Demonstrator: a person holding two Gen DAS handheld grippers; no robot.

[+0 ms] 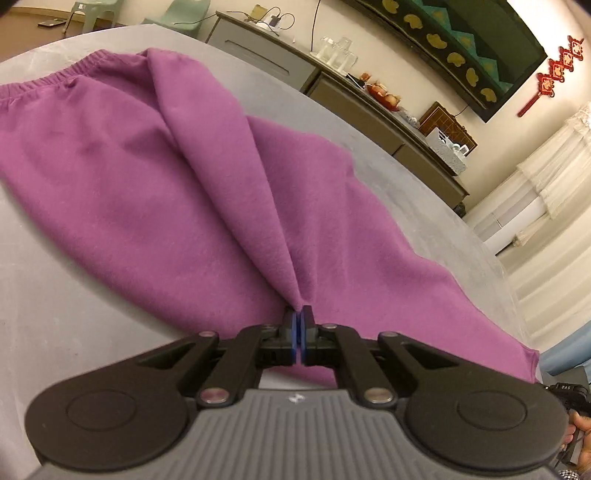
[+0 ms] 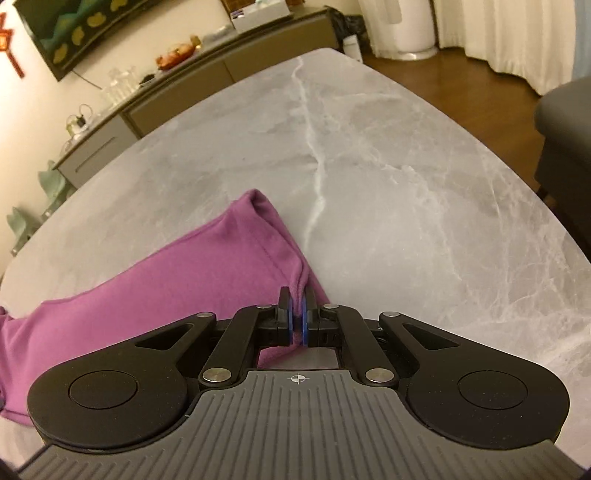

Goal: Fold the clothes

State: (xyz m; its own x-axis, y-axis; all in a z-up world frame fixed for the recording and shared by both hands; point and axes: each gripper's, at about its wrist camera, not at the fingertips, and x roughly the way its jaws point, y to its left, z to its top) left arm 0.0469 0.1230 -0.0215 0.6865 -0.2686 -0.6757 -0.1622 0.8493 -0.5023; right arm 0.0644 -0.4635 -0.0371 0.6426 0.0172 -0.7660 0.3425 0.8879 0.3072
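Note:
Purple fleece trousers (image 1: 122, 173) lie on the grey marble table (image 1: 55, 325), elastic waistband at the far left. My left gripper (image 1: 298, 317) is shut on a pinch of the purple cloth, which rises in a taut ridge from the jaws toward the waistband. In the right wrist view the hemmed leg end of the trousers (image 2: 207, 266) lies on the table (image 2: 406, 192). My right gripper (image 2: 297, 301) is shut on the hem corner of that leg, lifting it slightly.
A long grey sideboard (image 1: 369, 110) with glasses, fruit and a box runs along the far wall, past the table's far edge. Pale green plastic chairs (image 1: 184, 14) stand at the far left. A dark chair (image 2: 565, 147) stands at the table's right side.

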